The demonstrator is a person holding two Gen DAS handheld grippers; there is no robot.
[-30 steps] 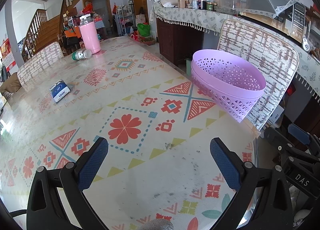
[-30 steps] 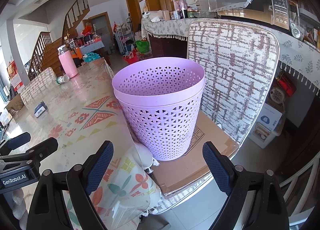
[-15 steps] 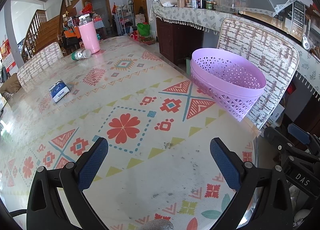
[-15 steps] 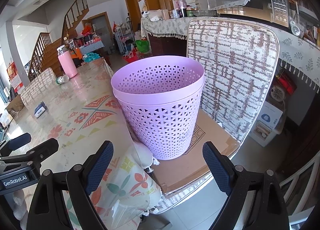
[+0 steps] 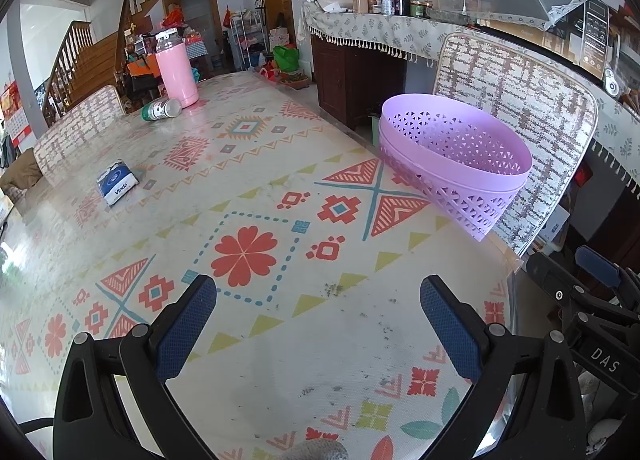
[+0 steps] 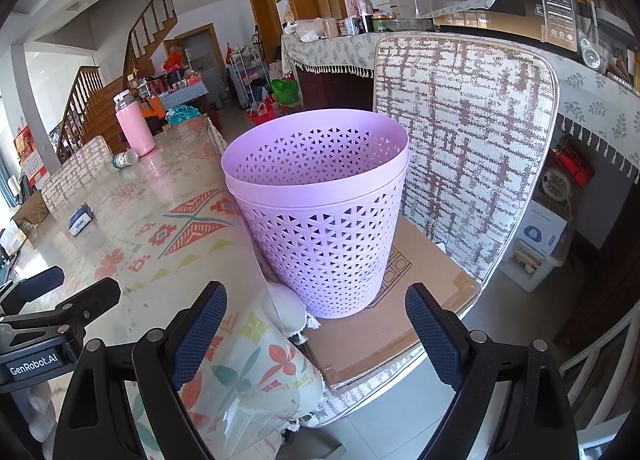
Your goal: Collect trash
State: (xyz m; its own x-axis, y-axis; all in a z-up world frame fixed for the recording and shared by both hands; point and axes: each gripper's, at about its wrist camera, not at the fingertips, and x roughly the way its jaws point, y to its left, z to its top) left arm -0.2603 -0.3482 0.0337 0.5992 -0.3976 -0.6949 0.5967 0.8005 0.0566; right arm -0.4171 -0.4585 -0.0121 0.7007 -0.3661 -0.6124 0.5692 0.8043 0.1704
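While your left gripper [image 5: 318, 324] and right gripper [image 6: 316, 330] both gape wide and empty, the purple basket [image 6: 320, 212] sits unchanged, barely nearer.

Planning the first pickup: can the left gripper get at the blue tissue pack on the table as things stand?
Probably yes. The left gripper is open over the table, and nothing stands on the cloth between it and the blue tissue pack, which lies farther off to its left.

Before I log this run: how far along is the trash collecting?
Nothing looks done: the purple basket shows no trash inside. Nothing is in hand; left gripper and right gripper have open, empty jaws. Left: the tissue pack and lying bottle on the table.
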